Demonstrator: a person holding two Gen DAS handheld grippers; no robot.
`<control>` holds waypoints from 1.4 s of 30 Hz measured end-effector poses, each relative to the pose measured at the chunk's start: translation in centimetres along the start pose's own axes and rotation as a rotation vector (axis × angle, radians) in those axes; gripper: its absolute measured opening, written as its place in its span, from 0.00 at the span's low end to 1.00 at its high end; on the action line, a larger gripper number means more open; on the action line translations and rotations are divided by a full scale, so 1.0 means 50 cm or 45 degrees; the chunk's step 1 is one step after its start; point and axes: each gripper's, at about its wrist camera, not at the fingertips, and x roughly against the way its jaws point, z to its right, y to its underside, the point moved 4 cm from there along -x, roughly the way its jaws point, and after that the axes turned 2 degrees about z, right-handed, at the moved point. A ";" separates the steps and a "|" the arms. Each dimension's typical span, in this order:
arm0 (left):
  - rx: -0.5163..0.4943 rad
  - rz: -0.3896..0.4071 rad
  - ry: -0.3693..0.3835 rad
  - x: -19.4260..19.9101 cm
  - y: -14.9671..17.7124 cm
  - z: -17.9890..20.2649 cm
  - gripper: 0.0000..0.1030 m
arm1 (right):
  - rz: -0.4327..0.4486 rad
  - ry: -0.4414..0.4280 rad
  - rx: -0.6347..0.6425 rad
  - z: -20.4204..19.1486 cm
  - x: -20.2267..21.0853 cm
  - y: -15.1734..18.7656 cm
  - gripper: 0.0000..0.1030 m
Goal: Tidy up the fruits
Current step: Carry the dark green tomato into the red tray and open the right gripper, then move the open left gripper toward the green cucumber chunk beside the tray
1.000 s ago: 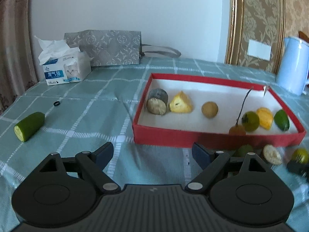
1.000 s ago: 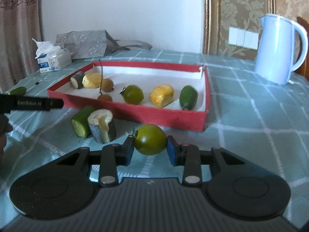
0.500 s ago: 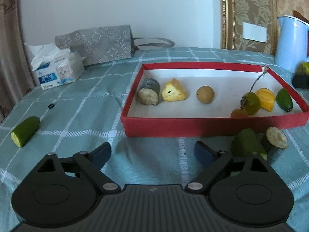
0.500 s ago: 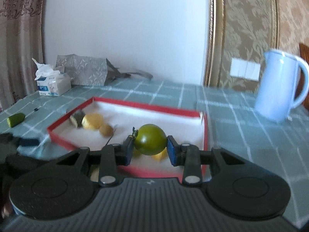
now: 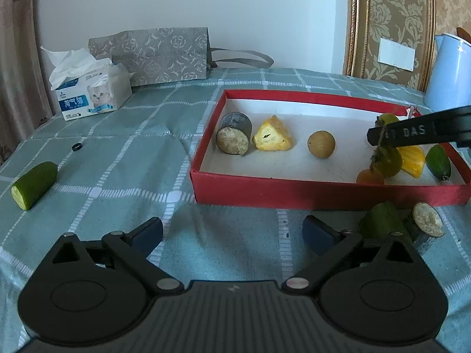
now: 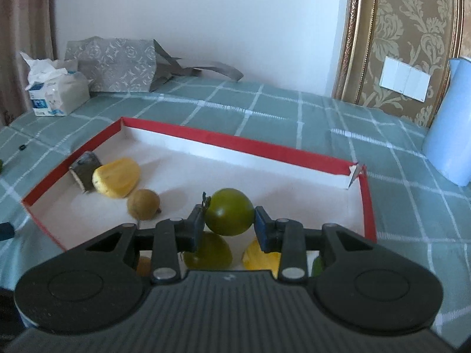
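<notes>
A red box with a white floor holds several fruits: a grey-skinned cut piece, a yellow piece, a brown round fruit and more at the right end. My right gripper is shut on a green round fruit and holds it above the box, over another green fruit. From the left wrist view the right gripper reaches in over the box's right end. My left gripper is open and empty above the tablecloth in front of the box.
A cut green piece lies on the tablecloth at far left. Two cut pieces lie outside the box's front right corner. A tissue box, a grey bag and a blue kettle stand at the back.
My right gripper lifted the green fruit off the tablecloth and carried it over the box. My left gripper drew back and shifted slightly; it stays open.
</notes>
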 end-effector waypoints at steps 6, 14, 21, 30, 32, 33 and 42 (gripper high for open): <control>0.011 -0.005 0.008 -0.002 0.000 -0.002 1.00 | -0.033 -0.002 -0.027 -0.006 -0.026 -0.009 0.43; 0.011 -0.005 0.008 -0.001 0.000 -0.002 1.00 | 0.147 0.039 -0.058 0.007 0.071 -0.018 0.66; 0.011 -0.004 0.007 -0.001 0.000 -0.002 1.00 | 0.345 0.141 -0.061 0.037 0.210 0.057 0.86; 0.011 -0.003 0.007 -0.002 0.001 -0.002 1.00 | 0.240 0.108 -0.088 0.040 0.227 0.163 1.00; 0.011 -0.003 0.007 -0.002 0.001 -0.002 1.00 | 0.203 0.106 -0.099 0.037 0.218 0.173 1.00; 0.011 -0.003 0.006 -0.002 0.001 -0.002 1.00 | 0.190 0.100 -0.108 0.036 0.215 0.177 1.00; 0.019 -0.002 0.001 0.003 0.000 -0.009 1.00 | 0.073 0.099 -0.085 0.026 0.184 0.200 1.00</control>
